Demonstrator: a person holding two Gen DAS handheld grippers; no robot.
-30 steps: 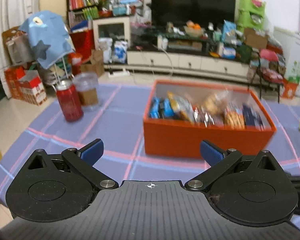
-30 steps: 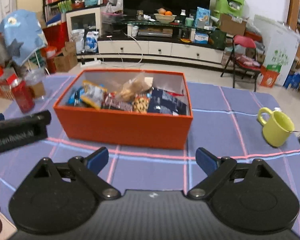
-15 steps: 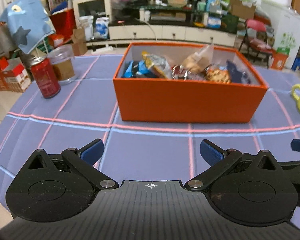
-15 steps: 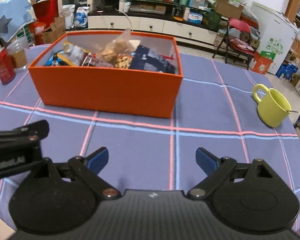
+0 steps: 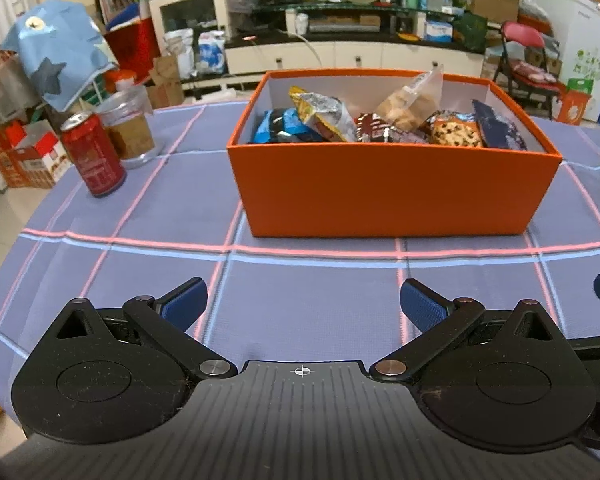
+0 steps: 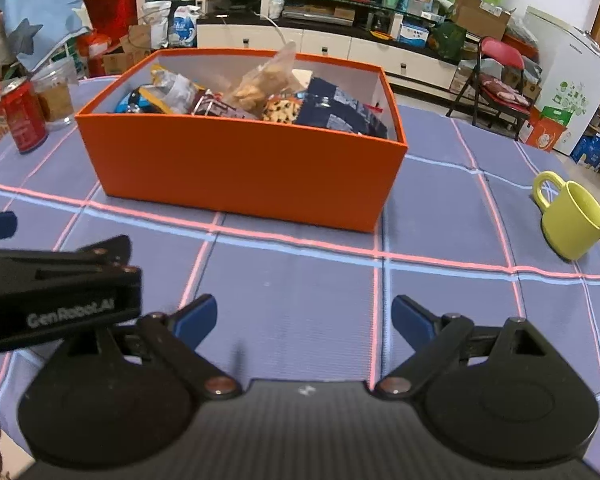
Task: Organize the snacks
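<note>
Both claws (image 5: 303,300) (image 6: 304,318) gape before the snack-filled orange box (image 5: 388,192).

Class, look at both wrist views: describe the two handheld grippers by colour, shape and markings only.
The left gripper and right gripper match: black ribbed bodies, two round black discs, silver pivot pins, angled link arms and blue textured fingers. Seen from the right, the left one's side carries white lettering.

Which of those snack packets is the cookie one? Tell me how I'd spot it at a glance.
Start at the orange box in the middle of the checked tablecloth. Among the packets inside, look toward its right half, near the front wall, beside a dark blue packet. The cookie packet is the only one picturing pale cookies dotted with dark chips.
</note>
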